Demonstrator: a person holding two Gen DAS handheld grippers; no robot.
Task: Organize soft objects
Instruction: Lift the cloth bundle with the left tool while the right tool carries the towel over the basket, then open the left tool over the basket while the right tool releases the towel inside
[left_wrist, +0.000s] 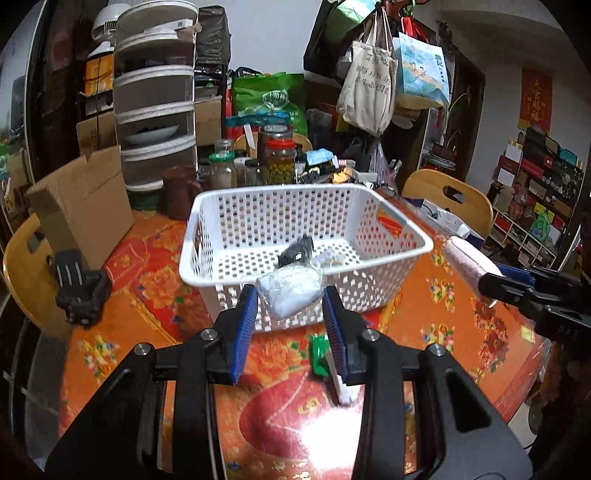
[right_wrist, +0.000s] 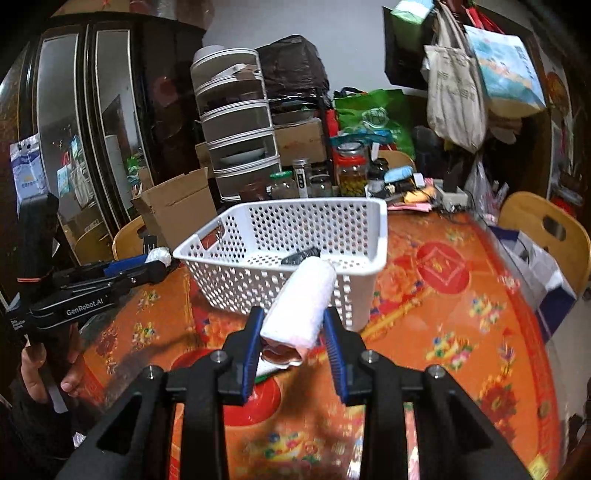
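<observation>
Left hand-held gripper (left_wrist: 290, 295) clamps a plastic-wrapped white bundle (left_wrist: 290, 291); right hand-held gripper (right_wrist: 293, 325) clamps a rolled white towel (right_wrist: 304, 295).

Left gripper (left_wrist: 290, 295) and right gripper (right_wrist: 295, 328) level, side by side (each clamped on a load).

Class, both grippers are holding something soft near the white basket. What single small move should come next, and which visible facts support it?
Probably carry the left gripper forward over the white basket rim and release: it grips a white plastic-wrapped bundle just short of the near wall. The right gripper holds a rolled towel, also outside the basket.
</observation>
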